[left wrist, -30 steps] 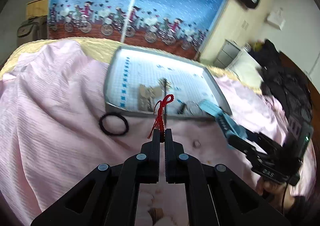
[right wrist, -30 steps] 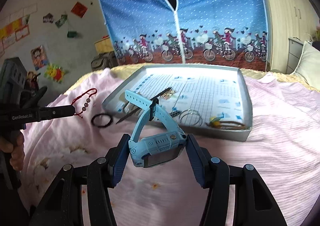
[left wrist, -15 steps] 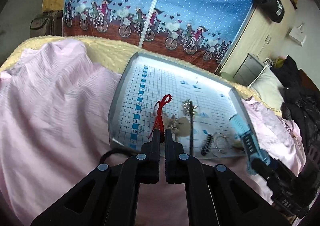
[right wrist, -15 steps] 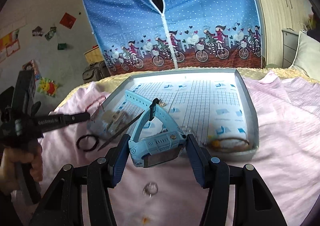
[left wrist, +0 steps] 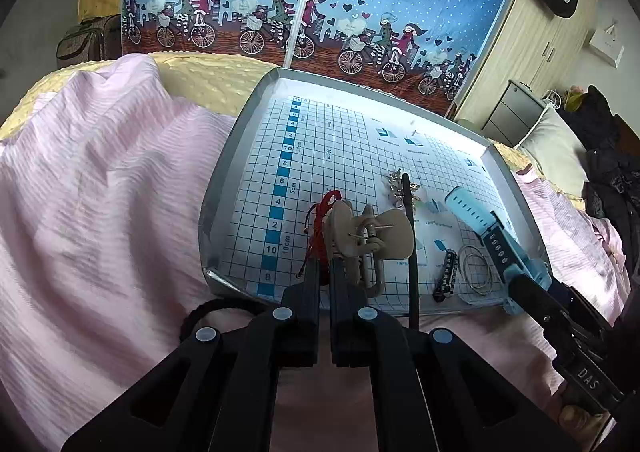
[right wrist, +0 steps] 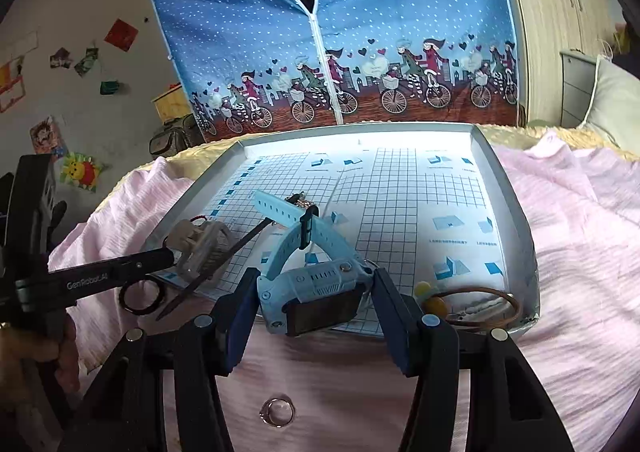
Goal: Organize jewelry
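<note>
Broadly, a pink bedspread (left wrist: 100,192) carries a grey tray (left wrist: 224,180) lined with gridded paper. The right gripper (right wrist: 316,292) pinches a light-blue smartwatch (right wrist: 316,284) by its case, held over the tray's near edge — strap arching toward the far side. The left gripper (left wrist: 325,272), fingers pressed together, holds a red string bracelet (left wrist: 320,224) over the tray's near left part, beside a beige hair claw (left wrist: 372,240). A black hair tie (left wrist: 216,312) and a ring (right wrist: 277,411) lie on the bedspread.
</note>
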`<act>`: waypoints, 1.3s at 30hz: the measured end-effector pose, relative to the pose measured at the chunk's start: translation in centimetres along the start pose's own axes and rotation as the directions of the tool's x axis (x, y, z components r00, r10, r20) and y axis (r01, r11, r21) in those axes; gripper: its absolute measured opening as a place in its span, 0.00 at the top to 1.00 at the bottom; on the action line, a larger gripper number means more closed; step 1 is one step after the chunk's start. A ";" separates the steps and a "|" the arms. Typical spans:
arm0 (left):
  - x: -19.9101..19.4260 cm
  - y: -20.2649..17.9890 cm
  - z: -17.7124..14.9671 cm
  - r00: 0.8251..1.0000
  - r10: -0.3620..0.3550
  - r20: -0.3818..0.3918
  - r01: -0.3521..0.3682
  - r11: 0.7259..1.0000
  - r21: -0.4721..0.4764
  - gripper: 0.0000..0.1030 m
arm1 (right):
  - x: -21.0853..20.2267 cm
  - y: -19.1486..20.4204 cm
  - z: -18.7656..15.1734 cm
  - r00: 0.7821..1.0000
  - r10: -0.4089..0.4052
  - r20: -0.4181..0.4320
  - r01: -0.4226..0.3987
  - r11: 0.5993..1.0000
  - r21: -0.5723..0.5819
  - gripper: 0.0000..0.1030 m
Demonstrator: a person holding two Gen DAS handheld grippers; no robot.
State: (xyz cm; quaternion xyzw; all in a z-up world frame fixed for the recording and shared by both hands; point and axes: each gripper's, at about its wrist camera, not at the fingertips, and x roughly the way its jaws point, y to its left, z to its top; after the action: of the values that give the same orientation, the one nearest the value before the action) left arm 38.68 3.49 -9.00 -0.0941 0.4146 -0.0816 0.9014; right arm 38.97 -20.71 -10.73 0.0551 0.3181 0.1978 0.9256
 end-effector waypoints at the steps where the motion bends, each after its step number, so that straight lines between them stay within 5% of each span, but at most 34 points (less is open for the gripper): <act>1: 0.0 -0.1 0.0 1.000 0.000 -0.001 0.000 1.000 0.002 0.98 | 0.0 -0.1 0.0 1.000 -0.002 0.000 0.002 1.000 0.005 0.48; 8: 0.3 -0.7 -0.3 0.999 0.026 -0.020 -0.026 0.999 0.024 0.87 | -0.1 -0.6 0.2 1.000 0.001 -0.011 -0.001 1.000 0.027 0.47; 12: -0.1 -1.3 -0.3 0.999 0.032 0.008 -0.032 0.998 0.052 0.50 | -0.2 -0.6 0.3 1.000 0.002 -0.005 -0.002 1.000 0.031 0.47; 17: -0.5 -1.2 -0.2 0.999 0.037 0.027 -0.038 0.998 0.041 0.44 | -0.7 -0.6 0.5 1.000 -0.006 0.010 0.006 1.000 0.030 0.45; 25: -6.0 -0.5 0.0 0.981 -0.018 0.192 0.022 1.000 -0.020 0.02 | -4.2 0.0 1.5 0.993 -0.025 0.120 0.023 1.000 0.018 0.15; 28: -9.4 -1.2 -0.3 0.960 -0.010 0.278 0.005 1.000 0.020 0.02 | -6.5 0.8 1.7 0.986 -0.017 0.168 0.015 1.000 0.013 0.01; 36: -17.5 -3.9 -2.3 0.884 -0.041 0.466 -0.024 0.991 0.134 0.02 | -13.5 3.8 1.5 0.952 -0.010 0.307 0.037 0.996 -0.083 0.00; 39: -19.5 -4.5 -3.7 0.889 -0.030 0.458 -0.045 0.987 0.153 0.02 | -15.9 5.1 0.8 0.937 0.004 0.351 0.035 0.994 -0.104 0.00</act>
State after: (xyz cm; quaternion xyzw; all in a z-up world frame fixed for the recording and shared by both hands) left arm 23.00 3.12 3.97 -0.0367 0.1827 -0.0866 0.9787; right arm 26.35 -22.44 0.02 0.0364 0.1375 0.1944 0.9705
